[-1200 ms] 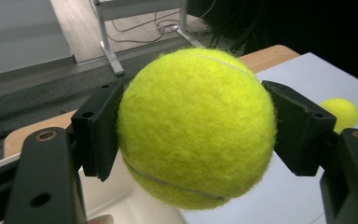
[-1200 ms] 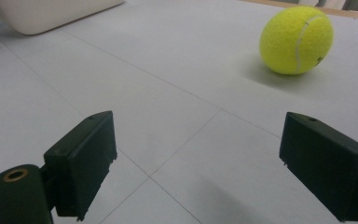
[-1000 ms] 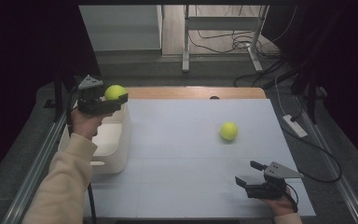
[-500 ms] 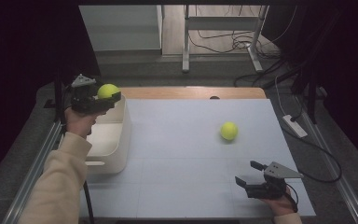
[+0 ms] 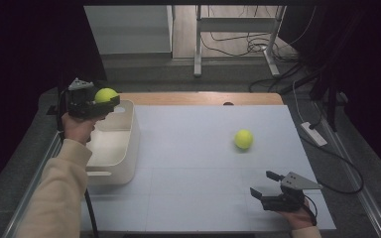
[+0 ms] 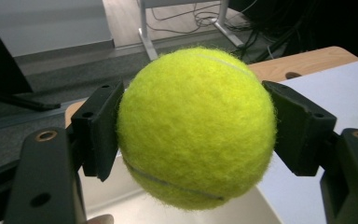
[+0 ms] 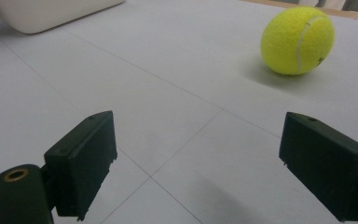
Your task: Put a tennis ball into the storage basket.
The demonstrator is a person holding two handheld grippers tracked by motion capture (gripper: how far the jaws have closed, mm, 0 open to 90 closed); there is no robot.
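Now | left claw [image 5: 110,100] grips ball [image 5: 105,94] | right claw [image 5: 264,189] agape

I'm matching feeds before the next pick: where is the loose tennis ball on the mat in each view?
High view: loose tennis ball right of centre on the mat.
Left gripper view: not in it.
Right gripper view: upper right, beyond the open jaws.
Shared landmark: white bin.

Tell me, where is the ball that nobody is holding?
In the high view the loose ball lies on the white table, right of the middle, ahead of the open right tongs and far from the white bin.
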